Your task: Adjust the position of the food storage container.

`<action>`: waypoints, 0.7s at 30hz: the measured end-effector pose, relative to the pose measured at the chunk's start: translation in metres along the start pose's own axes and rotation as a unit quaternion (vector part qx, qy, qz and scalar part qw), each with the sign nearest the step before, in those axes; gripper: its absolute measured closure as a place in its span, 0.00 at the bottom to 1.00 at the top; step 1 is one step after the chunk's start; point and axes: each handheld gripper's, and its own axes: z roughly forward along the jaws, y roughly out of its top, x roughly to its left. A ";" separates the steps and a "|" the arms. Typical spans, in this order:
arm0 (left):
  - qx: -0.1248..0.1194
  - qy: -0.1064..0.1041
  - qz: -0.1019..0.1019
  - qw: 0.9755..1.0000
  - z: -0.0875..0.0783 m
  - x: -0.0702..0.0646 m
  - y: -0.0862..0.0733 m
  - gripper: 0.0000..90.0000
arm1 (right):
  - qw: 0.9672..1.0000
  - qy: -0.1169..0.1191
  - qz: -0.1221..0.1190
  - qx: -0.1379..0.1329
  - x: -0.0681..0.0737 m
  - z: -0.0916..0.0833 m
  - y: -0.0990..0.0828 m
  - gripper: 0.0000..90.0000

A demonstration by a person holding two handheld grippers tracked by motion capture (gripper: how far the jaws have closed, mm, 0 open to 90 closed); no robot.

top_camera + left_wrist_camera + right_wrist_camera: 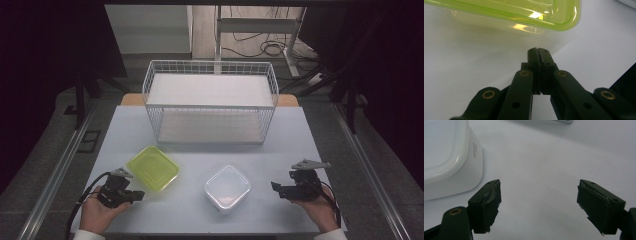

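The high view is dim and soft, its corners falling to near black; light comes from above and lands mostly on the pale table point(150, 127), which reads flat and bluish; the wire basket point(210, 100) throws only a faint shadow. The left gripper view is brighter; glare spots sit on the green container point(524, 10), with a soft shadow beneath it; the near jaws are slightly blurred. The right gripper view is evenly lit; the white container point(449, 157) is overexposed and low in contrast; edges smear toward the frame's corners.
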 end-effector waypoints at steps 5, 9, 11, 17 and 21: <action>0.003 -0.002 0.005 1.000 0.004 -0.005 0.005 0.99 | 1.000 -0.004 0.000 0.003 0.000 0.001 0.000 0.22; 0.001 0.001 -0.002 1.000 0.011 -0.007 0.011 0.99 | 1.000 -0.005 -0.001 0.005 0.000 0.001 0.001 0.22; 0.002 0.004 -0.004 1.000 0.012 -0.008 0.013 0.99 | 1.000 -0.005 0.000 0.005 0.000 0.001 0.001 0.22; -0.003 0.001 -0.006 1.000 0.015 -0.011 0.020 0.99 | 1.000 -0.006 0.000 0.006 0.000 0.001 0.001 0.22; -0.004 0.004 -0.009 1.000 0.022 -0.016 0.025 0.99 | 1.000 -0.007 0.001 0.006 -0.001 0.001 0.001 0.22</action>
